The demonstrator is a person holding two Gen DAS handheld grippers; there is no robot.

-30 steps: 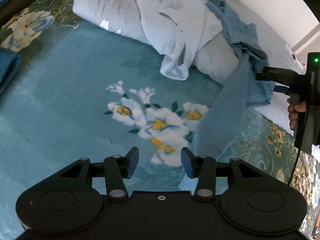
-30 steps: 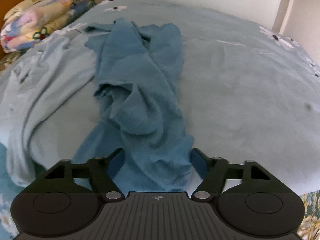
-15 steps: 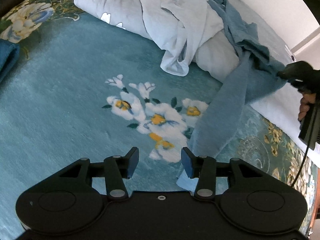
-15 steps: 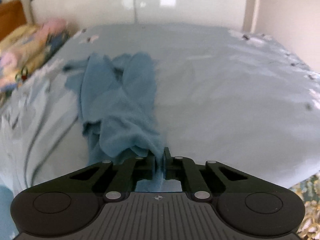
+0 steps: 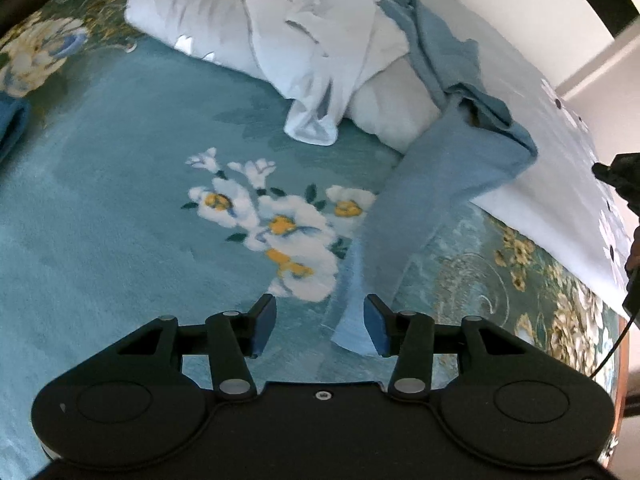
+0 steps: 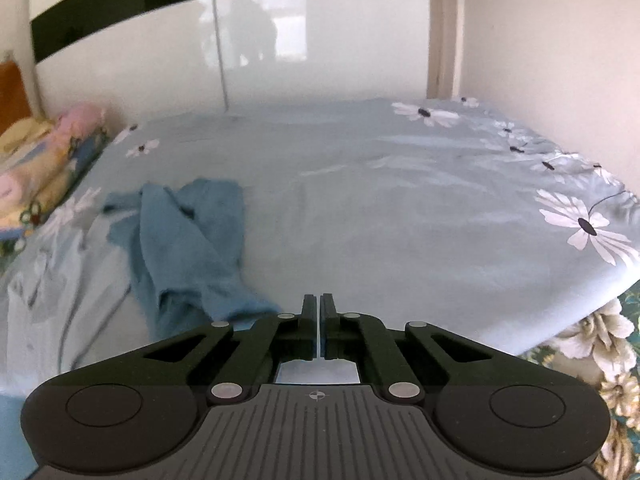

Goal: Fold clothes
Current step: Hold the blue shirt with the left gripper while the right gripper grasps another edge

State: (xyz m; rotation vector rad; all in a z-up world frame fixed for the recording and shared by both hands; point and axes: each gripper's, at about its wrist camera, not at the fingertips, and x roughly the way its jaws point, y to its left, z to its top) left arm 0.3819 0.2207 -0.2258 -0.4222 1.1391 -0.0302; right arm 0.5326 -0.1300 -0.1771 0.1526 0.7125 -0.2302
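A blue garment (image 5: pixel 440 168) drapes off the pale quilt and runs down as a long strip over the teal cover. Its free end lies between the fingers of my left gripper (image 5: pixel 320 326), close to the right pad (image 5: pixel 376 328); the jaws stand open and do not press on it. A crumpled pale blue shirt (image 5: pixel 312 40) lies on the quilt behind. My right gripper (image 6: pixel 319 306) is shut with nothing visible between its jaws. The blue garment (image 6: pixel 192 248) lies to its left. In the left wrist view the right gripper (image 5: pixel 616 172) sits apart from the cloth.
The pale quilt (image 6: pixel 400 220) with daisy print spreads wide to the right. Folded colourful blankets (image 6: pixel 40 160) are stacked at the far left, a white panel (image 6: pixel 280 60) stands behind. The teal floral cover (image 5: pixel 100 200) lies under my left gripper. A hand (image 5: pixel 634 252) shows at the right edge.
My right gripper shut on the blue garment's edge, then rose and swung right, and now shows no cloth in its jaws. The garment's strip shifted so that its end lies between my left fingers.
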